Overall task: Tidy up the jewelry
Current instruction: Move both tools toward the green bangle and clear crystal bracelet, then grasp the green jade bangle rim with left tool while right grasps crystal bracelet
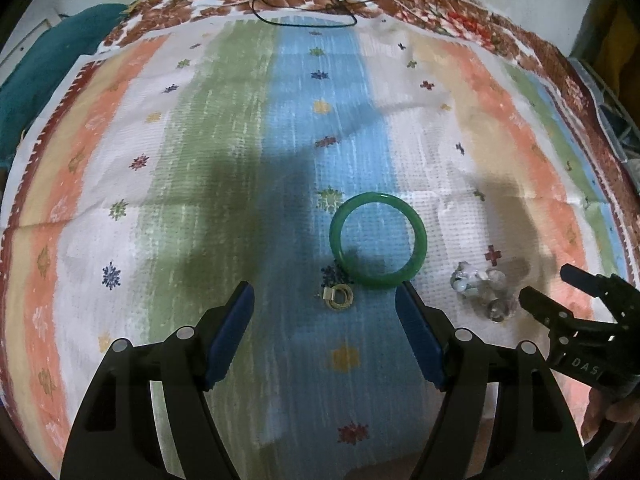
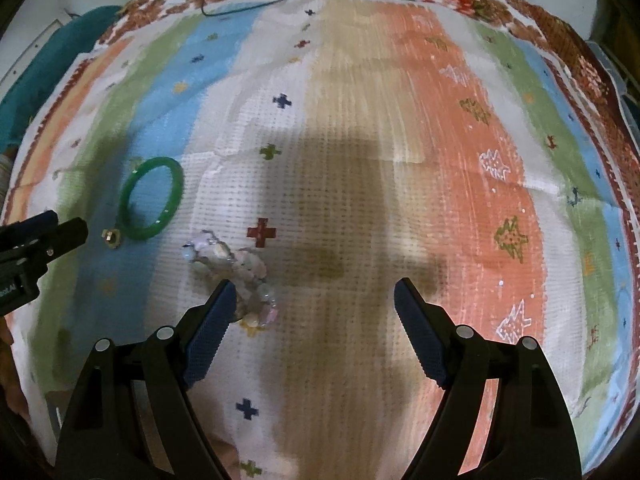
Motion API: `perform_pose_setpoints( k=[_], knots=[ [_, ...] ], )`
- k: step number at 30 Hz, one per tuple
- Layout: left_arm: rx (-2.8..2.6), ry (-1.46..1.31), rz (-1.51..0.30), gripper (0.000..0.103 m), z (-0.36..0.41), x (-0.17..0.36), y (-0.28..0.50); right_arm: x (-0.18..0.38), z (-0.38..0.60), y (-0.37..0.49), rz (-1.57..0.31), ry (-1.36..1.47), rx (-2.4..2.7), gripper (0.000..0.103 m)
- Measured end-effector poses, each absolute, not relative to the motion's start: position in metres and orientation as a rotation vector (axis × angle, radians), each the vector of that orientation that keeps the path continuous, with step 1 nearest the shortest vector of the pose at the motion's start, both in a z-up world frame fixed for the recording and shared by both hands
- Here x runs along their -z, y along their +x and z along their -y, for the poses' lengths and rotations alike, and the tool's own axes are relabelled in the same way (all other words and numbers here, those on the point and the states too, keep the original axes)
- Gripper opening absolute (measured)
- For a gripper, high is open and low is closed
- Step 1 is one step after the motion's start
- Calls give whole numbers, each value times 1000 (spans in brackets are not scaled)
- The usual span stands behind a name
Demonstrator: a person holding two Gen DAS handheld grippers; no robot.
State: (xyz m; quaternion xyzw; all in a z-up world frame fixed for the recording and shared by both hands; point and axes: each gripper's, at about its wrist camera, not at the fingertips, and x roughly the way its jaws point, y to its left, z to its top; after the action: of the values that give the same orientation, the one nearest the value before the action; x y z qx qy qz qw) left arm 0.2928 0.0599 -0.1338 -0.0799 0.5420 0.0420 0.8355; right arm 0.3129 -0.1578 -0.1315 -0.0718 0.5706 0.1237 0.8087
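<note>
Striped cloth (image 1: 224, 128) covers the tabletop, with a dark cord (image 1: 304, 20) lying far ahead of both tongs. Left tongs (image 1: 325, 300) hang open and empty; a small gold ring (image 1: 339, 298) lies between their tips, and a green bangle (image 1: 376, 240) sits just ahead, near the right tip. Right tongs (image 2: 314, 296) are also open and empty, their left tip against a pale bead bracelet (image 2: 236, 268). To lift well, each should probably centre over its piece and lower straight before closing, lest the beads get nudged aside.
</note>
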Motion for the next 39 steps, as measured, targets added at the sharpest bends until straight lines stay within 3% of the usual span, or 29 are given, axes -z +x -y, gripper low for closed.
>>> perform_pose_setpoints(
  k=[27, 29, 33, 36, 39],
  knots=[
    [-103, -129, -1208, 70, -60, 179, 342, 159, 152, 324, -1243, -205, -247, 80],
    [-106, -103, -1204, 64, -59, 179, 342, 159, 152, 324, -1240, -202, -259, 77],
    [-100, -75, -1212, 32, -58, 176, 342, 155, 145, 321, -1232, -220, -280, 58],
    [-99, -48, -1220, 14, -57, 178, 341, 152, 139, 318, -1222, -232, -315, 35],
    [-103, -10, -1218, 8, -53, 179, 339, 153, 136, 318, -1216, -246, -333, 12]
  ],
)
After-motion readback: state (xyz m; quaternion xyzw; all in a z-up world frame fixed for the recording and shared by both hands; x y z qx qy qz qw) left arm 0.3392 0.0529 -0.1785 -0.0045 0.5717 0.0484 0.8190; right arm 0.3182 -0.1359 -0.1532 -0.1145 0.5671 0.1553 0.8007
